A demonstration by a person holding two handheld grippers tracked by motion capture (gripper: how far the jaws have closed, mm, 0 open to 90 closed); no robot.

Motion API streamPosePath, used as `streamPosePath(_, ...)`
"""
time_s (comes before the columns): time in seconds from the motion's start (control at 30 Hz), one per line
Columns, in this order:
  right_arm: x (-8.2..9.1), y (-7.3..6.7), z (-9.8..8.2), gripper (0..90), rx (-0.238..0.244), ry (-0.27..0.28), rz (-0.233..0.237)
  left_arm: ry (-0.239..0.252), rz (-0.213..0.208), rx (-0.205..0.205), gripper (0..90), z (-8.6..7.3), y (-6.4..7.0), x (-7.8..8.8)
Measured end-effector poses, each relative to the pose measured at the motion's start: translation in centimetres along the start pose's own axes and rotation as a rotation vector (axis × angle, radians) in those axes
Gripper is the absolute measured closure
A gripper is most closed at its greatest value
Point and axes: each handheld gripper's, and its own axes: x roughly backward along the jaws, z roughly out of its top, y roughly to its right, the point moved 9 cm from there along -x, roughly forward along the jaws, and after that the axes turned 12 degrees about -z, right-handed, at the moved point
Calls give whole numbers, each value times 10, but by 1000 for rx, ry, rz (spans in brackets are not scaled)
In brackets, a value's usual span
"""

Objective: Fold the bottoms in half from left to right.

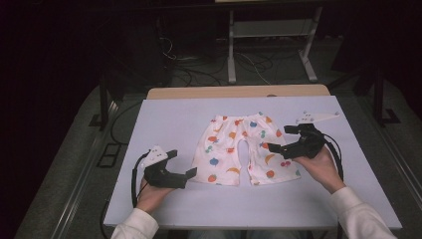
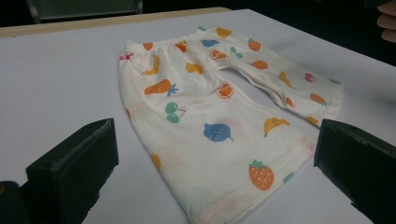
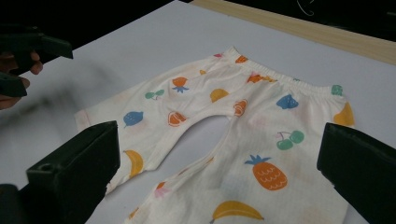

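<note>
Both grippers hang wide open, poised at the shorts [image 1: 244, 149] and holding nothing — the left gripper [image 1: 180, 164] at about 8 o'clock of the garment, just off the hem of one leg, and the right gripper [image 1: 286, 138] at about 3 o'clock, over the outer edge of the other leg. The step in hand looks like a first grasp for folding, and to do it well each gripper should probably come down low and nearly flat to the table [image 1: 164, 119], slide one jaw under a single edge of cloth and close on the seam or hem rather than on the loose middle, so the fabric lifts cleanly without bunching. Pinching both layers together at matching spots on each side would likely keep the fold square. The shorts lie flat at the table's centre, waistband toward 12 o'clock, legs spread toward the person with a gap between them. They are small and cream-white, thin and soft-looking, printed with fruit — a strawberry [image 2: 261, 174], cherries [image 2: 173, 112], a pineapple [image 3: 268, 173], bananas — with a gathered elastic waist and faint creases.
</note>
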Motion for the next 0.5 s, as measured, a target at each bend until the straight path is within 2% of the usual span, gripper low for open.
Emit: streamPosePath(0.5,-23,-2,18,0,18,-23,-7,2,0,-1,0,0,0,0)
